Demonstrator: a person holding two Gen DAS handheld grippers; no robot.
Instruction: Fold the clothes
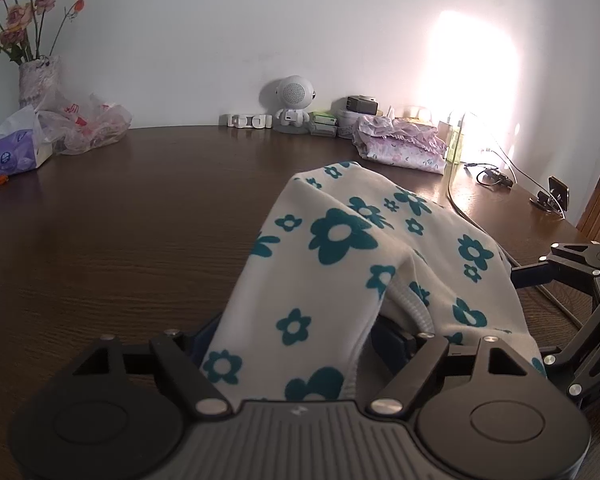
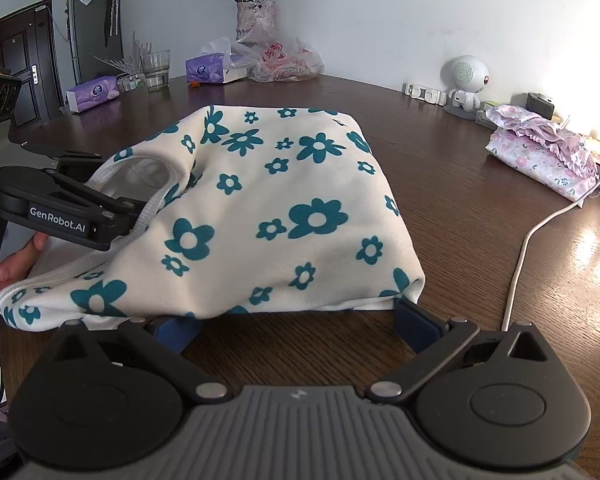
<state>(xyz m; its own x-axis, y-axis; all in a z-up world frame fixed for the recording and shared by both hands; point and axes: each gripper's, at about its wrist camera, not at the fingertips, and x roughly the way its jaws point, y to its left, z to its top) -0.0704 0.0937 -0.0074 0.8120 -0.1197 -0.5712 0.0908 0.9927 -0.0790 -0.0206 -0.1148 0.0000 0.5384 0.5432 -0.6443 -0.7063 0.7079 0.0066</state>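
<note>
A cream garment (image 2: pixel 260 208) printed with teal flowers lies bunched on the dark wooden tabletop (image 2: pixel 440 200), its ribbed neckline toward the near left. The left hand-held gripper (image 2: pixel 112 220) reaches in from the left, and its black arm meets the ribbed edge of the neckline. In the left wrist view the cloth (image 1: pixel 340 280) drapes over and between the fingers, so whether they pinch it cannot be told. The right hand-held gripper (image 2: pixel 296 320) sits at the near hem with its blue fingers (image 2: pixel 416 326) spread wide, their tips under the fabric's edge.

To the far right lies a folded pink floral garment (image 2: pixel 540 152), with a white cable (image 2: pixel 524 248) running near it. By the far wall stand a small white robot-shaped speaker (image 2: pixel 466 80), a vase of flowers (image 2: pixel 256 16), a plastic bag (image 2: pixel 284 60) and a purple tissue box (image 2: pixel 210 69).
</note>
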